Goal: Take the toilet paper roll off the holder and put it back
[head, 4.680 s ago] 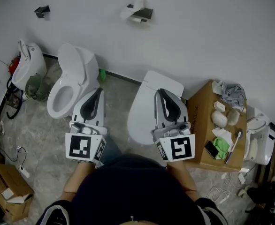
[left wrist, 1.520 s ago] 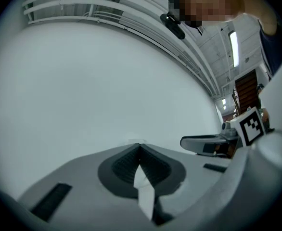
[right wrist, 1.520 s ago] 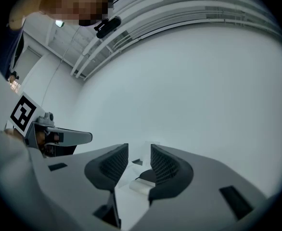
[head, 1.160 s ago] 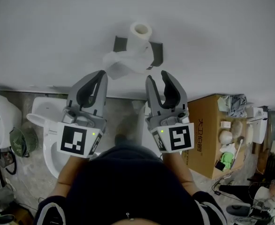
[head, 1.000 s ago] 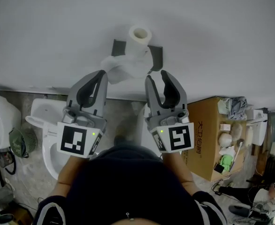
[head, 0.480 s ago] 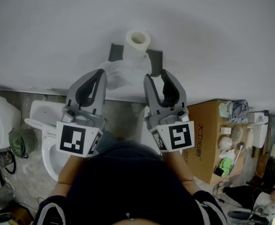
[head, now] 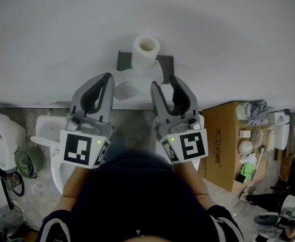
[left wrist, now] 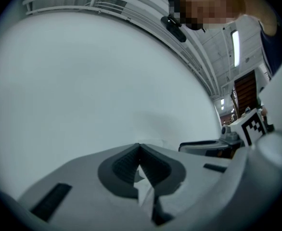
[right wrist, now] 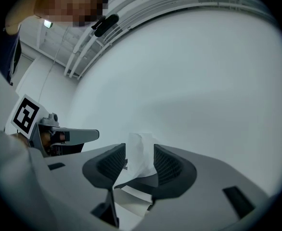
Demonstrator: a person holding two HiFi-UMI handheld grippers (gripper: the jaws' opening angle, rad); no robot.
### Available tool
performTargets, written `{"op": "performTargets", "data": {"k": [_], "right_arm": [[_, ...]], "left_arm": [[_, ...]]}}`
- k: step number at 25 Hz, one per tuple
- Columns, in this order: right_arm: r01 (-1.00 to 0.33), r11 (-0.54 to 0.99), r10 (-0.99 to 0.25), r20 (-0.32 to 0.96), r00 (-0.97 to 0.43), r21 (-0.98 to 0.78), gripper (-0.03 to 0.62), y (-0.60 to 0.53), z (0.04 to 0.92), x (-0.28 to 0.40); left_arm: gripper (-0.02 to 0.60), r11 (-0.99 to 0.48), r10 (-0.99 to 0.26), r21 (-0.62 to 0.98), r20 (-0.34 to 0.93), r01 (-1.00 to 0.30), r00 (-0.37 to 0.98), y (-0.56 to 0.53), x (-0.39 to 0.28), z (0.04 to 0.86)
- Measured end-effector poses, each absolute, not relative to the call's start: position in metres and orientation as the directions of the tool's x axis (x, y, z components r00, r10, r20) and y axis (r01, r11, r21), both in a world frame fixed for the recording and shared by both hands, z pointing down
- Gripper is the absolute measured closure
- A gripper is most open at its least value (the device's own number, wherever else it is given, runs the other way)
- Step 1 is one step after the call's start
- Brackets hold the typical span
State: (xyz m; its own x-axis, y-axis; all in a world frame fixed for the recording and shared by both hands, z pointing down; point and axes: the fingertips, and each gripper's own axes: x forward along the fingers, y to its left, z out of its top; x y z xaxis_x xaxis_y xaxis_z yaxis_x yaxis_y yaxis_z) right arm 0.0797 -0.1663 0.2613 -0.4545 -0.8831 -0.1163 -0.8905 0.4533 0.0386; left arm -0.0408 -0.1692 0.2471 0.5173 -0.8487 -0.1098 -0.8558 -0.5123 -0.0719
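- Standing upright on its holder [head: 121, 61], the toilet paper roll [head: 146, 51] lies far of both grippers in the head view, nearer the right gripper [head: 163, 82] than the left gripper [head: 105, 79]
- Left gripper view: jaws pressed together, empty
- Right gripper view: jaws spread, just been opening, the roll ahead in their gap, untouched

1. A dark wall-mounted holder [head: 121, 61] carries an upright white toilet paper roll [head: 146, 48], with a loose sheet hanging just below it.
2. The grey mottled floor [head: 132, 127] bears a white ceramic toilet [head: 47, 135], a small round green fan [head: 25, 161] and a brown cardboard box [head: 220, 145].
3. The box top holds small white and green items, too small to tell.
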Motion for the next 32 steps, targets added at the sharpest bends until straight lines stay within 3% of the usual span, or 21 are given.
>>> {"op": "performTargets", "data": {"k": [16, 32], "right_arm": [[-0.947, 0.321, -0.946, -0.04, -0.321, 0.018, 0.342, -0.177, 0.265, 0.064], [-0.99, 0.142, -0.99, -0.023, -0.142, 0.002, 0.335, -0.171, 0.27, 0.052]], "left_arm": [[0.58, -0.672, -0.73, -0.072, -0.107, -0.737, 0.675, -0.203, -0.048, 0.24], [0.58, -0.8, -0.581, -0.08, -0.144, -0.595, 0.801, -0.215, -0.056, 0.243]]}}
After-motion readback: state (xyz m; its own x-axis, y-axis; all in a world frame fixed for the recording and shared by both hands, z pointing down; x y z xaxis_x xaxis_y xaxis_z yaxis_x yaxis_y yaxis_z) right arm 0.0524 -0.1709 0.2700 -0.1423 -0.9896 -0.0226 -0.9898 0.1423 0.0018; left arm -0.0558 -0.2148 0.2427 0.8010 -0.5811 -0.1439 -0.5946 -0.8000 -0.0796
